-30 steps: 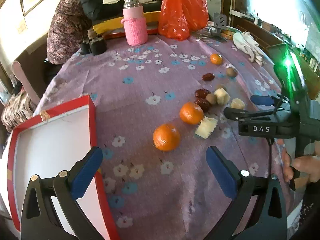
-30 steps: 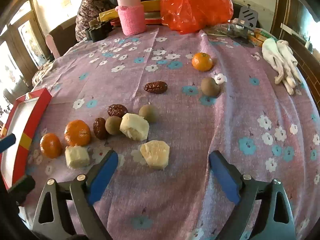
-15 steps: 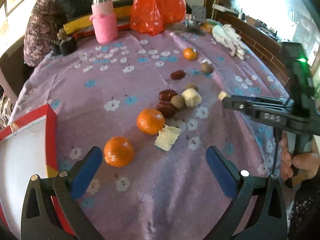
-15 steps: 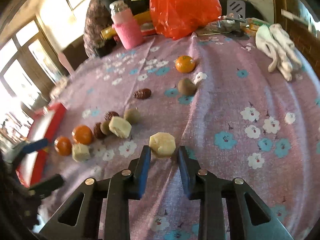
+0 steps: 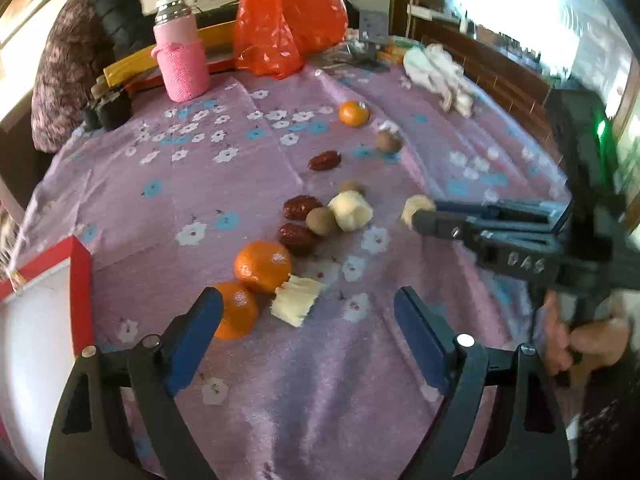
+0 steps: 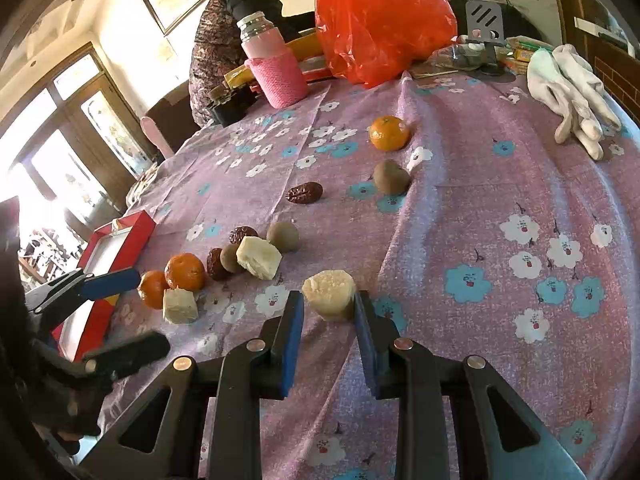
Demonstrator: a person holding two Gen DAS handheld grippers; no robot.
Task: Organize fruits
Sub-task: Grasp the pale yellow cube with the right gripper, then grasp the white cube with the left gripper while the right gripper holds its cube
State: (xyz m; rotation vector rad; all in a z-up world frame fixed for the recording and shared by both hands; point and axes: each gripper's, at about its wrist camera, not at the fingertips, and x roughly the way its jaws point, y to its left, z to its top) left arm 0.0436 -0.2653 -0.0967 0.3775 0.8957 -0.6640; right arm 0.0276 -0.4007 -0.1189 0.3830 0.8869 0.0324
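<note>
So the thing that matters here: the pale peeled chunk (image 6: 329, 294) sits right between the tips of the right gripper (image 6: 326, 314), dead ahead of it. The jaws are narrowed around it, blue pads on both sides, but I can't tell if they're actually pinching it yet or just framing it. It's stubby with no real long axis, flat cut face up, so approach angle shouldn't matter much. The right hand is clearly the nearer one.

The left gripper (image 5: 308, 336) has its jaws wide apart and holds nothing. It hangs over the cloth just beside the nearest orange (image 5: 236, 314), which is closest to the red-rimmed tray (image 5: 80, 276).

Count, working outward from the tray:
- oranges: 3 (two near the tray, one (image 6: 389, 133) far off toward the red bag (image 6: 380, 16))
- pale chunks: 3
- dark red dates: 3, maybe a 4th tucked in the cluster, hard to say
- small brown round fruits: 3

My guess is the chunk goes to the tray next, which is well apart from it, across the whole pile.
</note>
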